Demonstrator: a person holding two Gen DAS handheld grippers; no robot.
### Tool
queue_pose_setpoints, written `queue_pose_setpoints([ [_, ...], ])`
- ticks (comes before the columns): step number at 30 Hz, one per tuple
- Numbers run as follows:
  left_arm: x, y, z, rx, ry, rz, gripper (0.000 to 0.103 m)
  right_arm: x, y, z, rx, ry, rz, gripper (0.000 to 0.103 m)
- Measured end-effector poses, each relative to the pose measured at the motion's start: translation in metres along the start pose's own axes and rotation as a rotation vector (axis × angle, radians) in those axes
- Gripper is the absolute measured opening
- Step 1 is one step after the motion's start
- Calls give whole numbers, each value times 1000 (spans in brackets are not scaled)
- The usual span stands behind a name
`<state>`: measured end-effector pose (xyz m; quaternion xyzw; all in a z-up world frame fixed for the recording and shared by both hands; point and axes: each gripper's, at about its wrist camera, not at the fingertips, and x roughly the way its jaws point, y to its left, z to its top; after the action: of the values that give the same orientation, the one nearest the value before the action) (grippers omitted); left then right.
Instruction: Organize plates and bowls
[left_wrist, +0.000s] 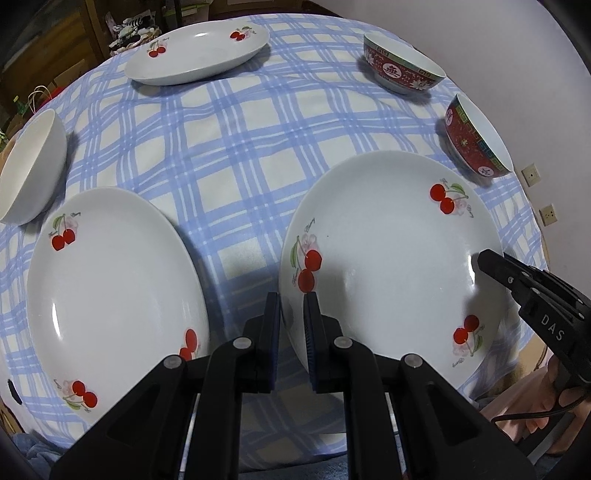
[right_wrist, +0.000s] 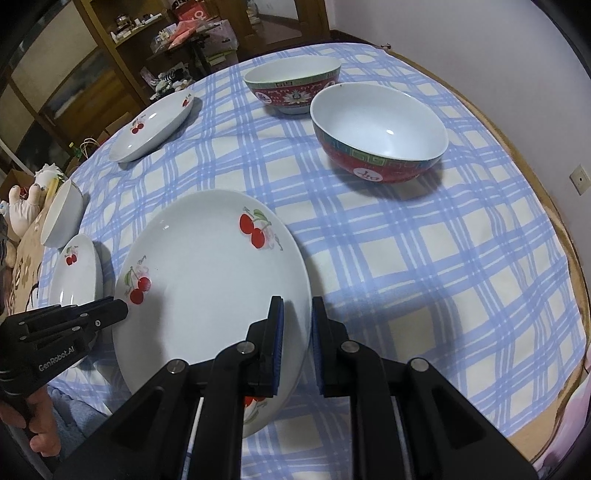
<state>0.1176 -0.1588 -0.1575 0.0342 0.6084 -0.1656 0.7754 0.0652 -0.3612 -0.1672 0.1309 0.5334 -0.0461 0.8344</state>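
Note:
A white cherry plate (left_wrist: 391, 258) lies near the table's front edge, also in the right wrist view (right_wrist: 207, 288). My left gripper (left_wrist: 291, 299) straddles its left rim, jaws close around the rim with small gaps. My right gripper (right_wrist: 297, 306) straddles its right rim the same way; it shows in the left wrist view (left_wrist: 491, 262). A second cherry plate (left_wrist: 110, 295) lies to the left, a third (left_wrist: 195, 51) at the far side. Two red patterned bowls (left_wrist: 402, 66) (left_wrist: 476, 136) and a white bowl (left_wrist: 33, 162) stand on the table.
The round table has a blue checked cloth (left_wrist: 236, 155). Wooden shelves (right_wrist: 122, 48) with clutter stand beyond the far edge. A soft toy (right_wrist: 26, 206) sits off the left edge. A wall with sockets (left_wrist: 532, 173) is on the right.

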Motion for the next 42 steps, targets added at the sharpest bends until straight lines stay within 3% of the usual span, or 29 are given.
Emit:
queue_pose_setpoints([
  [16, 1, -2, 3, 7, 4, 2, 12, 4, -1, 1, 13, 14, 2, 17],
  [29, 5, -3, 6, 43, -6, 51, 17, 1, -1, 0, 22, -2, -3, 17],
  [39, -19, 5, 6, 40, -39, 70, 21, -10, 1, 2, 2, -41, -9, 23],
  [40, -21, 6, 6, 45, -37, 71, 21, -14, 2, 2, -2, -56, -6, 26],
  [42, -28, 9, 4, 50, -43, 85, 23, -19, 5, 3, -11, -78, -10, 51],
])
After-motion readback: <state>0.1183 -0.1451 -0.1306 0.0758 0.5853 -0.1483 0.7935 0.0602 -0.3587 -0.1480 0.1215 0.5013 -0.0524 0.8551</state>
